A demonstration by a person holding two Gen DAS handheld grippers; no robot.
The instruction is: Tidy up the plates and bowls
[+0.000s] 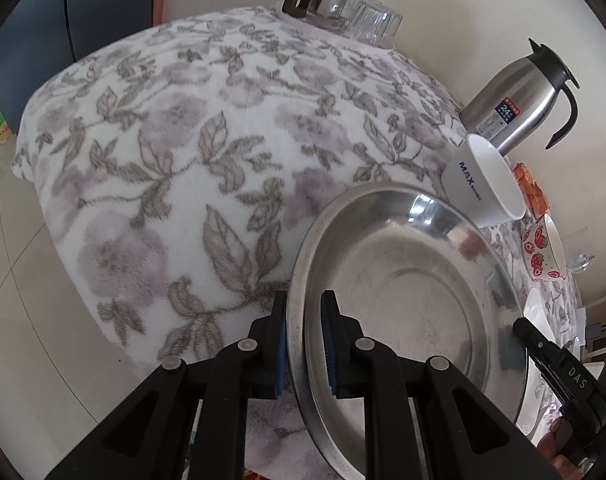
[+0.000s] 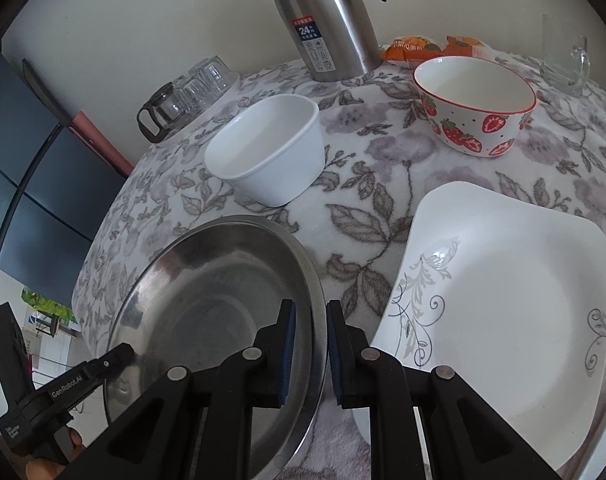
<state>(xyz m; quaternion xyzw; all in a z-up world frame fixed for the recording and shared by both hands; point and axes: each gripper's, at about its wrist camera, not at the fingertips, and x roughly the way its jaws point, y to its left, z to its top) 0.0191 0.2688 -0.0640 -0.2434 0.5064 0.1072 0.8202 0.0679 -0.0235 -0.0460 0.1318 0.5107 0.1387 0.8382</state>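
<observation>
A round steel plate (image 1: pixel 403 280) (image 2: pixel 207 304) is held between both grippers above the floral tablecloth. My left gripper (image 1: pixel 305 344) is shut on its left rim, and my right gripper (image 2: pixel 309 352) is shut on its right rim. A square white plate (image 2: pixel 503 312) with grey scrollwork lies just right of the steel plate. Behind stand a plain white bowl (image 2: pixel 271 148) (image 1: pixel 487 176) and a strawberry-patterned bowl (image 2: pixel 475 108) (image 1: pixel 541 252). The right gripper's body (image 1: pixel 563 380) shows at the left wrist view's lower right, and the left gripper's body (image 2: pixel 55 396) at the right wrist view's lower left.
A steel thermos jug (image 2: pixel 327 20) (image 1: pixel 515 108) stands at the back by the wall. Upturned glasses and a glass pot (image 2: pixel 187 96) (image 1: pixel 343 8) sit on a mat at the far edge. A glass mug (image 2: pixel 567 68) and orange snack packets (image 2: pixel 423 50) are at the back right.
</observation>
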